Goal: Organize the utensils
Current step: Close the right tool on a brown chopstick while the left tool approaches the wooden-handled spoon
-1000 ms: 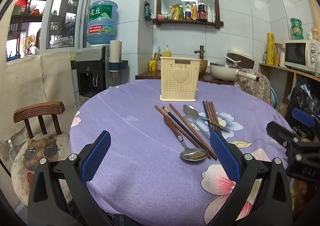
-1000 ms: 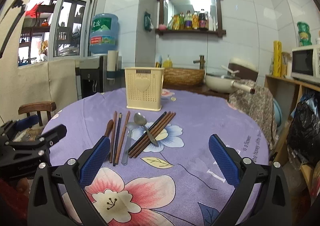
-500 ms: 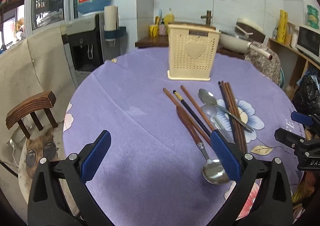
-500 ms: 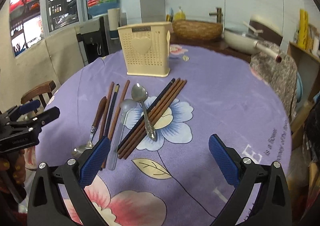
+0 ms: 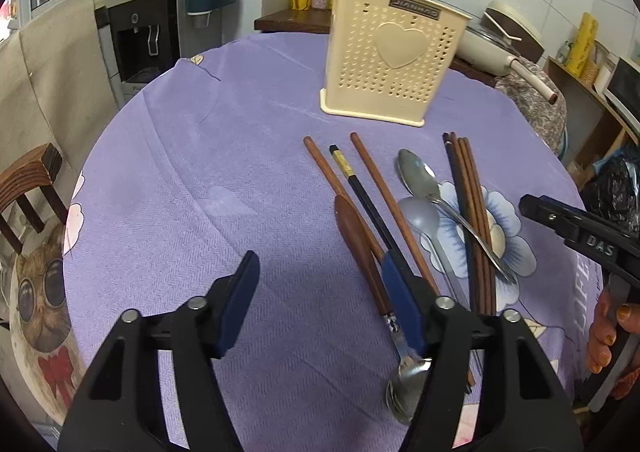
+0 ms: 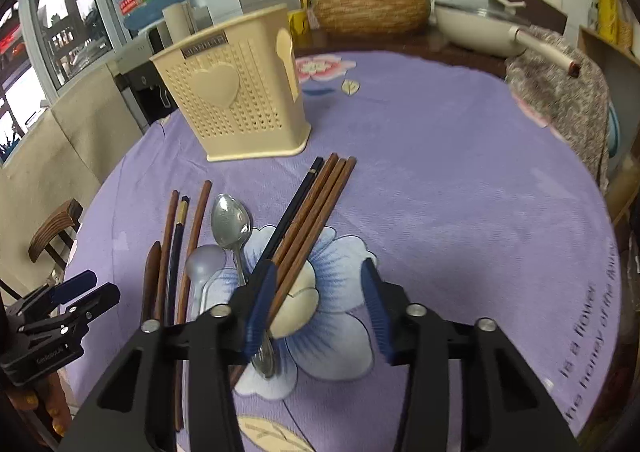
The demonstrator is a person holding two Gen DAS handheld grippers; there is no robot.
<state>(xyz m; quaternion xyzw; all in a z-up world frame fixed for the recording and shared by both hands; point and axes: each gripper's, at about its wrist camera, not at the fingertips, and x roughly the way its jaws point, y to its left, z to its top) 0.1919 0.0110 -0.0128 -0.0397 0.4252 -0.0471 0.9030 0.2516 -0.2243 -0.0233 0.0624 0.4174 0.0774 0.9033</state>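
Observation:
A cream perforated utensil holder (image 5: 394, 52) (image 6: 236, 100) stands at the back of the purple tablecloth. In front of it lie three loose chopsticks (image 5: 348, 172), a metal spoon (image 5: 420, 176) (image 6: 232, 220), a pale plastic spoon (image 5: 420, 216), a bundle of brown chopsticks (image 5: 470, 192) (image 6: 316, 208) and a wooden-handled spoon (image 5: 356, 236). My left gripper (image 5: 320, 272) hovers over that spoon's handle, which runs just inside its right finger; the jaws are closing and the pads touch nothing. My right gripper (image 6: 320, 272) is closing too, with the chopstick bundle beside its left finger, untouched.
The round table (image 5: 180, 172) drops off near both grippers. A wooden chair (image 5: 28, 180) with a cat cushion (image 5: 40, 292) stands to the left, beside a water dispenser (image 5: 152, 12). A pan (image 6: 480, 28) and a woven basket (image 6: 372, 12) sit on the counter behind.
Both grippers have moved forward over the table and tipped down toward the utensils. Their jaws, wide before, now stand much narrower.

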